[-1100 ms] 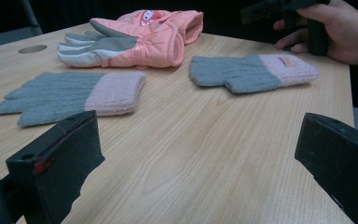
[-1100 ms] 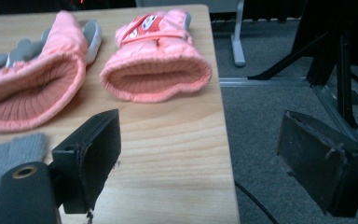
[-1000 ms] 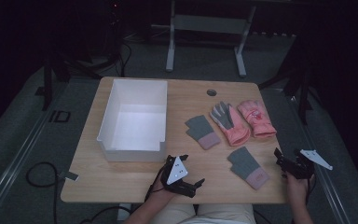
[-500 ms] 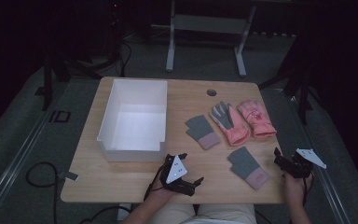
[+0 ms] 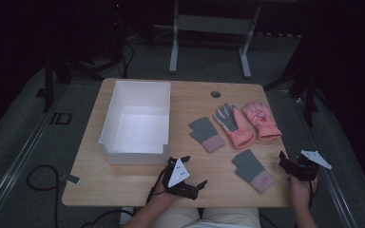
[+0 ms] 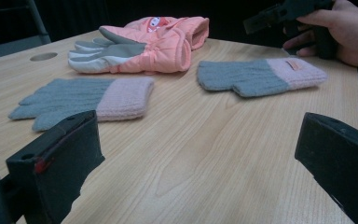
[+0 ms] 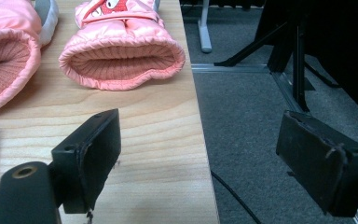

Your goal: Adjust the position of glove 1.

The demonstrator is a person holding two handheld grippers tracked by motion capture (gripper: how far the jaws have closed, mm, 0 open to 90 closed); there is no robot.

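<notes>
We have both grippers low at the near edge of the counter (image 5: 123, 190), and both are released, holding nothing: the left gripper (image 5: 195, 186) sits in front of the white bin (image 5: 135, 147) with its jaws spread wide, and the right gripper (image 5: 287, 164) hangs at the right edge, jaws just as far apart. Between them lies the near grey glove (image 5: 253, 170) with its pink cuff, and that's the one we judge is in play. It sits just left of the right gripper and well right of the left one, so the right hand (image 5: 300, 189) is plainly nearer. Its long axis runs diagonally, fingers toward the far left, cuff toward the near right corner. The second grey glove (image 5: 205, 134) lies farther back, at much the same slant. Beyond them rest the two pink padded gloves (image 5: 248, 124), cuffs facing us; the right gripper view looks straight into one cuff, though whether that gripper is aimed at it is hard to say.
</notes>
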